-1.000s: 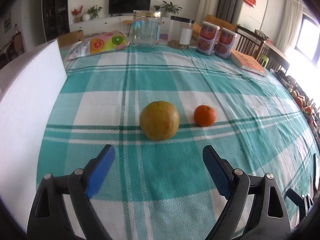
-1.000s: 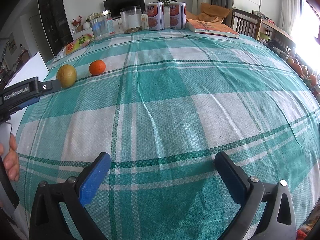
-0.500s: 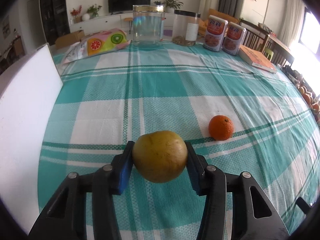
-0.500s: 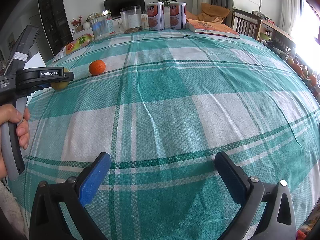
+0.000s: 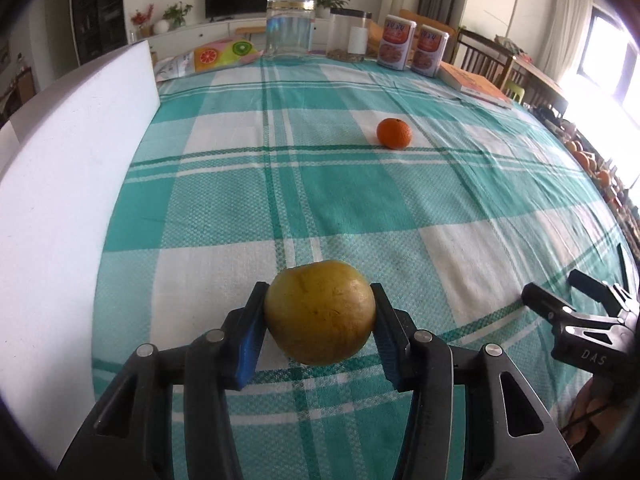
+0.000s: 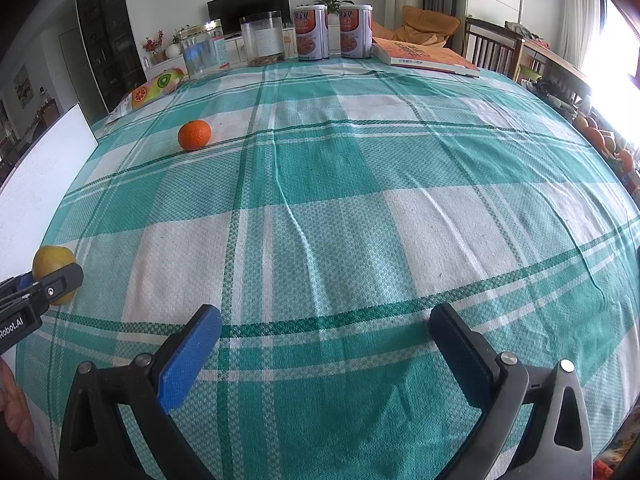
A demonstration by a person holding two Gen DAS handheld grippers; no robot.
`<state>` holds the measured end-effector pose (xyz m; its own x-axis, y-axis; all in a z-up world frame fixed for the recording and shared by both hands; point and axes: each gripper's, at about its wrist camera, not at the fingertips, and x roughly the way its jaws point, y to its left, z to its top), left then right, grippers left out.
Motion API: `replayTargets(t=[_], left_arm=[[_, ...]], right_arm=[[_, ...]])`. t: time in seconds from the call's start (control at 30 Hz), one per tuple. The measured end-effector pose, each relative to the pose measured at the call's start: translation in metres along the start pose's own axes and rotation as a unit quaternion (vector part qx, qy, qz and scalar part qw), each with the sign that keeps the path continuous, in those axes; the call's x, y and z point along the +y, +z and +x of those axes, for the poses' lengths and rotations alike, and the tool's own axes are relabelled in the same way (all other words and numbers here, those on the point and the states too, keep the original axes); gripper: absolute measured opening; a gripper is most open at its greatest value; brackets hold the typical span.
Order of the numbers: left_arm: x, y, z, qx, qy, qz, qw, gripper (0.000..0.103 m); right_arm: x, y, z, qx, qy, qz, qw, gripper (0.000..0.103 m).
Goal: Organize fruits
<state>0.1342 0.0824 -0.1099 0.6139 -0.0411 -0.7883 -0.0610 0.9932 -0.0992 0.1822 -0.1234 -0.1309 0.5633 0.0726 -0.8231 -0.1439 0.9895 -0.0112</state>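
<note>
My left gripper (image 5: 318,334) is shut on a large yellow-green citrus fruit (image 5: 320,312) and holds it over the green-and-white checked tablecloth; the fruit also shows at the left edge of the right wrist view (image 6: 54,274). A small orange tangerine (image 5: 394,133) lies on the cloth farther away, also seen in the right wrist view (image 6: 194,135). My right gripper (image 6: 324,334) is open and empty above the cloth near the table's front edge.
A white board (image 5: 68,184) stands along the table's left side. At the far edge stand a glass jar (image 5: 290,28), a clear canister (image 5: 349,36), two tins (image 5: 414,48), a fruit-print bag (image 5: 216,56) and a book (image 5: 476,86). Chairs stand at the right.
My left gripper closed on the yellow-green fruit, lifted it and carried it back toward the near left of the table, away from the tangerine. The right gripper stayed open and still.
</note>
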Motion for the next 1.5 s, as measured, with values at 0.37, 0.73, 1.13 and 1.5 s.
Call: replayTargets(t=[0.37, 0.73, 1.13, 1.5], left_arm=[[-0.009, -0.003, 0.010, -0.004, 0.024, 0.023, 0.9994, 0.084], [-0.012, -0.004, 0.013, 0.001, 0.036, 0.032, 0.9988, 0.090], [-0.011, -0.004, 0.013, 0.001, 0.036, 0.032, 0.9988, 0.091], [-0.011, -0.004, 0.013, 0.001, 0.035, 0.032, 0.9989, 0.092]], right_arm=[[0.000, 0.001, 0.000, 0.000, -0.001, -0.001, 1.000, 0.103], [0.000, 0.000, 0.000, 0.000, 0.000, 0.000, 1.000, 0.103], [0.000, 0.001, 0.000, 0.000, -0.001, 0.000, 1.000, 0.103], [0.042, 0.083, 0.024, -0.021, 0.092, -0.042, 0.995, 0.102]])
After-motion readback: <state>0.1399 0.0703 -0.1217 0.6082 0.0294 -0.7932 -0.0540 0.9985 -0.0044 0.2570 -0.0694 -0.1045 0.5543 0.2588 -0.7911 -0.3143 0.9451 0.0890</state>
